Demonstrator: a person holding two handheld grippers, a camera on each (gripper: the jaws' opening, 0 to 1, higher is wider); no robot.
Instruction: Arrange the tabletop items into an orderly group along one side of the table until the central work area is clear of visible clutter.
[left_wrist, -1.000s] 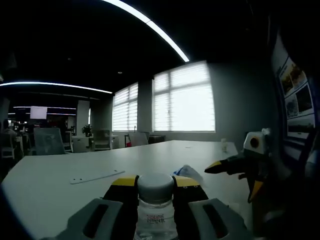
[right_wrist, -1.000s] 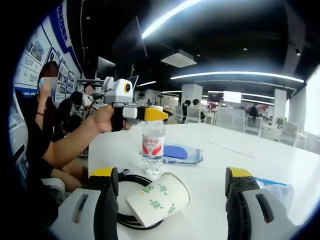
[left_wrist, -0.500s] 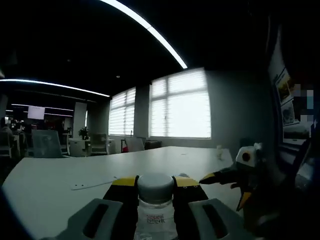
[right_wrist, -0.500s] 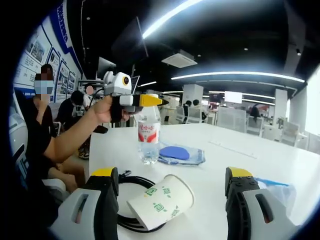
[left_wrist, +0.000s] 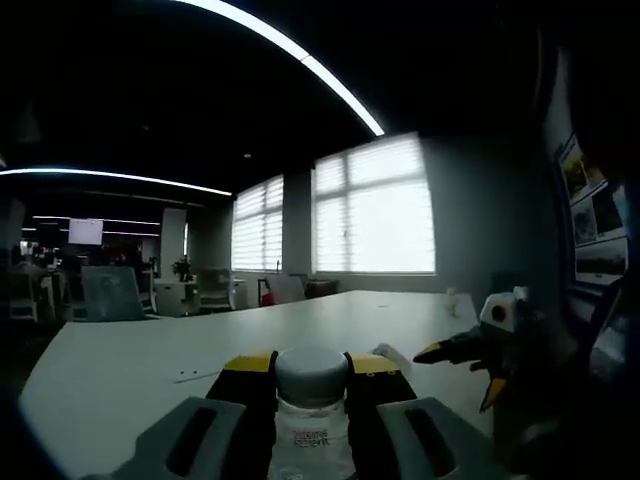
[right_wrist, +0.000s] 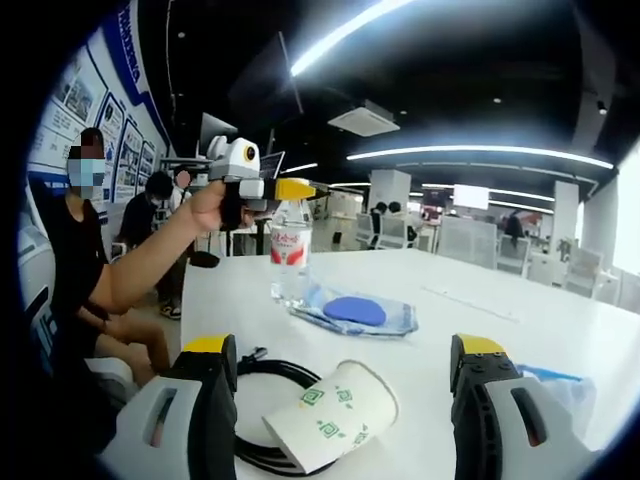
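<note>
Bottle (right_wrist: 288, 247) farther off, in left hand-held gripper (right_wrist: 296, 189)

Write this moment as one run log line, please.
left tongs: shut on clear plastic water bottle, lifted | right tongs: open around tipped white paper cup | black cable: under cup

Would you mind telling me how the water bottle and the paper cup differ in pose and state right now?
The water bottle is upright, while the paper cup lies tipped on its side. The water bottle is clamped at its neck by the left gripper; the paper cup lies free between the open jaws of the right gripper. The water bottle is clear with a red label; the paper cup is white with green marks. Both are drink containers.
</note>
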